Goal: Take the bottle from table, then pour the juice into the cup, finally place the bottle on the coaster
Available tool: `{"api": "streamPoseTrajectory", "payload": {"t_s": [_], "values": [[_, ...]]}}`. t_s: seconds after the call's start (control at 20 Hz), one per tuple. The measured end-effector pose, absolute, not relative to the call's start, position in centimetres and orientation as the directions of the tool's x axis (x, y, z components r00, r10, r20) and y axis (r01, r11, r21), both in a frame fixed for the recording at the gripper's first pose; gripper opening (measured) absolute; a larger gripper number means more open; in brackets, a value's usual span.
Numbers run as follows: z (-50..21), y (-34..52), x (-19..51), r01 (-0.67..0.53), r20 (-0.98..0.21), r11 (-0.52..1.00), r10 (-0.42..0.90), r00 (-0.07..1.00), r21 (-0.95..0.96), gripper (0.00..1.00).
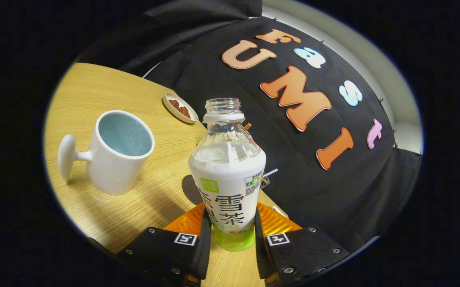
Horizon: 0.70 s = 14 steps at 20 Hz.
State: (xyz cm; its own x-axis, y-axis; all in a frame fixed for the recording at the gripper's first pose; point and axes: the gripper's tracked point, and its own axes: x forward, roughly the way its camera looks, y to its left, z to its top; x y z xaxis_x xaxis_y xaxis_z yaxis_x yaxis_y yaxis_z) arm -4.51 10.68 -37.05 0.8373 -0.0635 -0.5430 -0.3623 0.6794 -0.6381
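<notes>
— Gripper view first: what's the biggest thing we have in front of us?

— We see the wooden table [94,95] spreading out to one side, and behind it the black cloth wall [333,191] of the booth. The whole scene sits tilted for us.

— And next in size?

— We'd say the bottle [227,175], right between the fingers. It has no cap on, its neck is clear, a white label wraps its body, and a band of pale green liquid shows at its base. Through the clear shoulder we can make out some liquid too.

— How do we read the gripper [230,243]?

— We see both fingers pressed against the lower sides of the bottle, one on each side, so it is pinching the bottle.

— Then the cup?

— Yes, the white cup [118,153] stands on the table well apart from the bottle, beyond the fingers and off to one side. Its inside is pale blue, and its handle points away from the bottle. We cannot tell whether anything is in it.

— Anything smaller?

— We notice a dark round coaster [191,189] on the table, partly hidden behind the bottle. Farther back, near the table's edge, sits a small dish [180,108] with something reddish in it.
</notes>
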Motion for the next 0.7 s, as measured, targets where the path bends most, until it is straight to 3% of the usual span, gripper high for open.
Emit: {"api": "streamPoseTrajectory", "payload": {"t_s": [0.7], "values": [[-37.5, 11.7, -2.7, -0.385, -0.439, 0.419, -0.038, 0.898, -0.823, 0.49]]}}
